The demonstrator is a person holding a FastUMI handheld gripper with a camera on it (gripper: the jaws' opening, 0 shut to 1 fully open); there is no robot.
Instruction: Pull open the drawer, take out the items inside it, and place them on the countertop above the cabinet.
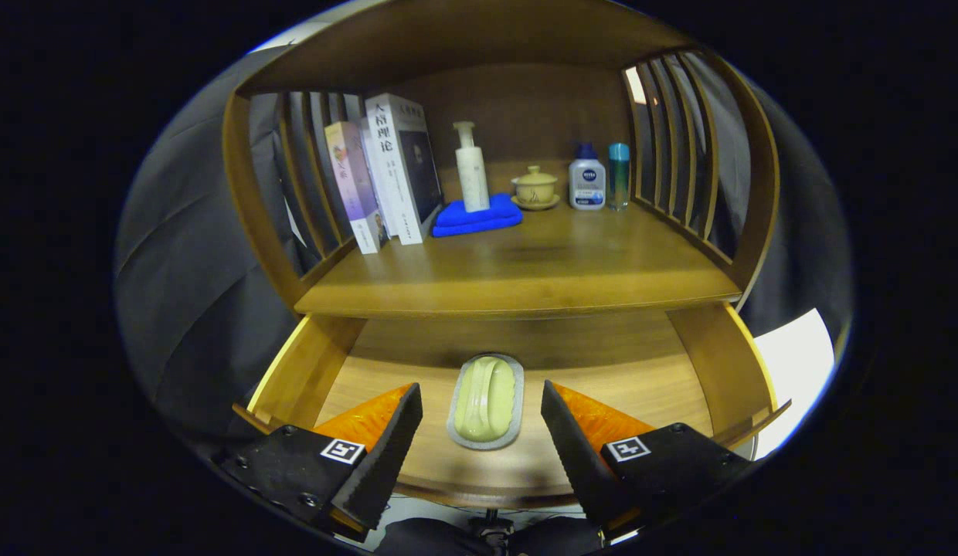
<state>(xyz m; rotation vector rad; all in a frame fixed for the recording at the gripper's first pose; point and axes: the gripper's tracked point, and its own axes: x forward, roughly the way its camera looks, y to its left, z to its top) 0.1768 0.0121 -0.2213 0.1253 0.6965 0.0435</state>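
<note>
The wooden drawer [309, 371] is pulled out below the countertop [525, 270]. On its floor lies a pale green soap bar in a grey oval dish [486, 400], lengthwise between my two fingers. My gripper [481, 432] is open above the drawer, one finger on each side of the dish, neither touching it. Nothing is held.
At the back of the countertop stand several books [386, 174], a white pump bottle [471, 170] on a folded blue cloth [477, 218], a lidded tea cup on a saucer [535, 188], a white lotion bottle [586, 181] and a slim teal bottle [618, 174]. Slatted wooden sides [680, 147] flank the shelf.
</note>
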